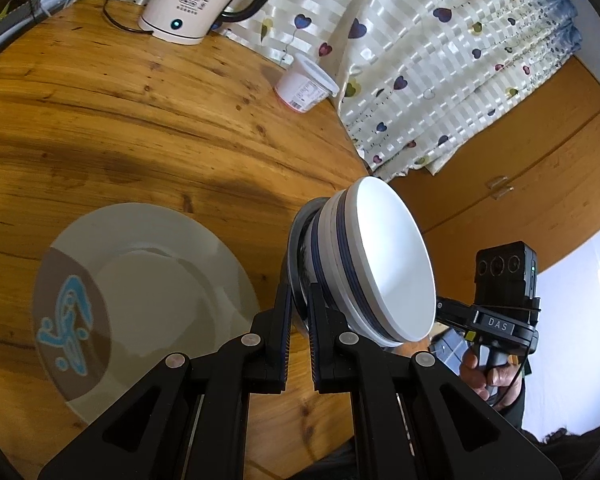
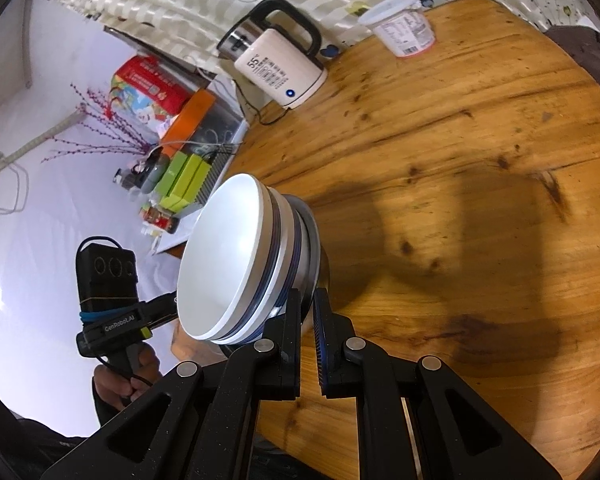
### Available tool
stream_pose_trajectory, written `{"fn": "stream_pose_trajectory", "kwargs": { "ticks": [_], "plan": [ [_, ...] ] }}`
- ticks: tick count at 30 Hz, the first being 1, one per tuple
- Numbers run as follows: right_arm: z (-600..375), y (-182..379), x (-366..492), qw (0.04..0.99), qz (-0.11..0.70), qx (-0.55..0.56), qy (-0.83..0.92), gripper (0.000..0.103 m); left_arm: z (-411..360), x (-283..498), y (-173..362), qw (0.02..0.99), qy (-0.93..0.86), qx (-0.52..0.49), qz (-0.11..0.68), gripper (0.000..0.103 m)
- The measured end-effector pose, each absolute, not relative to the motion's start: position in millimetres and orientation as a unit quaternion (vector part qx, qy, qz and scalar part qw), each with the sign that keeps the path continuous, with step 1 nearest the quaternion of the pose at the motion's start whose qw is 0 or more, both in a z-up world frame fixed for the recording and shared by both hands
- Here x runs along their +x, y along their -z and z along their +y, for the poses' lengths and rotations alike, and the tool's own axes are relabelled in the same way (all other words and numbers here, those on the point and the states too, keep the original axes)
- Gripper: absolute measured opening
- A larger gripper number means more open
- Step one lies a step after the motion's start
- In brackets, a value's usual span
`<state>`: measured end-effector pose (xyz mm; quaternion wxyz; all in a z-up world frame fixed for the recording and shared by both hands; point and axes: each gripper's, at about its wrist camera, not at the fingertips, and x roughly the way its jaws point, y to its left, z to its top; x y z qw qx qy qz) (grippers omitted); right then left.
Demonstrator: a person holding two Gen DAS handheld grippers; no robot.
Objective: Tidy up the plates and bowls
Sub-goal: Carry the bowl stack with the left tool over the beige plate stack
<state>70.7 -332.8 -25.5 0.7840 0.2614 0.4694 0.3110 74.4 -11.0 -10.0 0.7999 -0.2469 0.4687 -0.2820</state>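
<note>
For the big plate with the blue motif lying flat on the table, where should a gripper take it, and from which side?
Grip the plate by its wide rim, coming in low from the side nearest the table edge. It lies flat, so only the thin raised lip gives the fingers something to close over; the shallow centre offers nothing. Both grippers are likely occupied: the left gripper and right gripper are pinching the stacked bowls.

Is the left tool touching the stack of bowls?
Touching. The left wrist view shows the left tool closed on the rim of the stack of bowls.
</note>
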Motion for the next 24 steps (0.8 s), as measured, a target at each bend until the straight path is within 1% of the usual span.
{"fn": "stream_pose_trajectory", "kwargs": {
  "ticks": [24],
  "plan": [
    [-257, 31, 91, 0.750, 0.496, 0.230, -0.372, 0.009, 55, 50, 17, 0.818, 0.207, -0.276, 0.460, 0.006]
  ]
}}
